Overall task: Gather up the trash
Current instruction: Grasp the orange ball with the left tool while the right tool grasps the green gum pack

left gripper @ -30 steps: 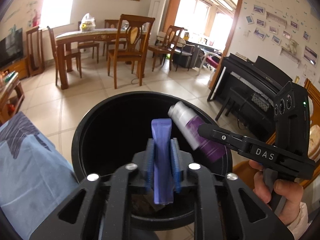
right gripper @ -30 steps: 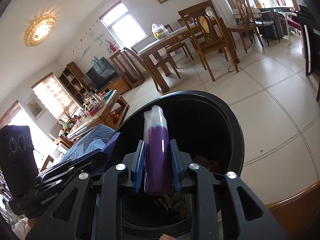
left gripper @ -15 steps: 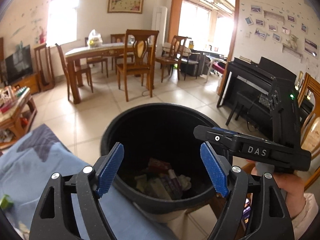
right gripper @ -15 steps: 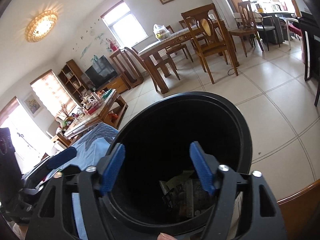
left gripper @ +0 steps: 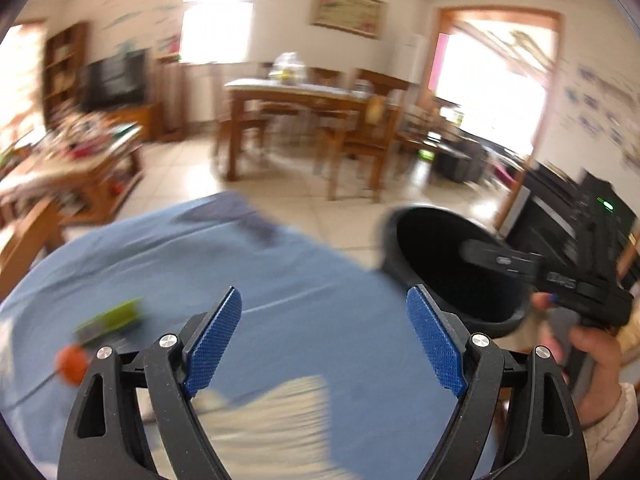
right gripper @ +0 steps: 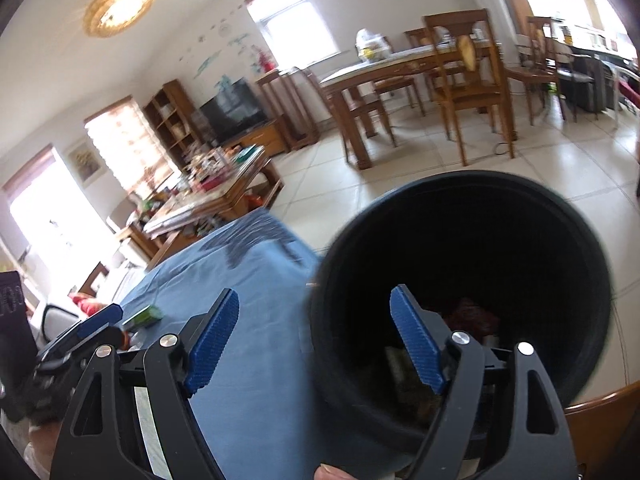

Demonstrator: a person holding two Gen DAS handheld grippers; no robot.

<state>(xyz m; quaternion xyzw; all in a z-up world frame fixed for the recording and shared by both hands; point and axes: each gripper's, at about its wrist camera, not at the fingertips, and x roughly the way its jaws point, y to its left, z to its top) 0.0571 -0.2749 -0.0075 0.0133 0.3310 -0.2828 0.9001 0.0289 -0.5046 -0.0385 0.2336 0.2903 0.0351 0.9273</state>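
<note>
Both views sit low behind their own gripper's two blue-padded fingers and look forward and downward along them. The left wrist view faces the blue cloth (left gripper: 288, 280) close below, with the black bin (left gripper: 452, 268) off to its right edge and the dining table (left gripper: 304, 96) far behind; it is smeared by motion blur. The right wrist view hangs nearly over the bin's (right gripper: 472, 264) mouth, very close, tilted, with the same cloth (right gripper: 256, 320) at its left. Both share bin, cloth, dining table (right gripper: 404, 64) and television (right gripper: 234, 110), and each catches the other gripper at its edge.
</note>
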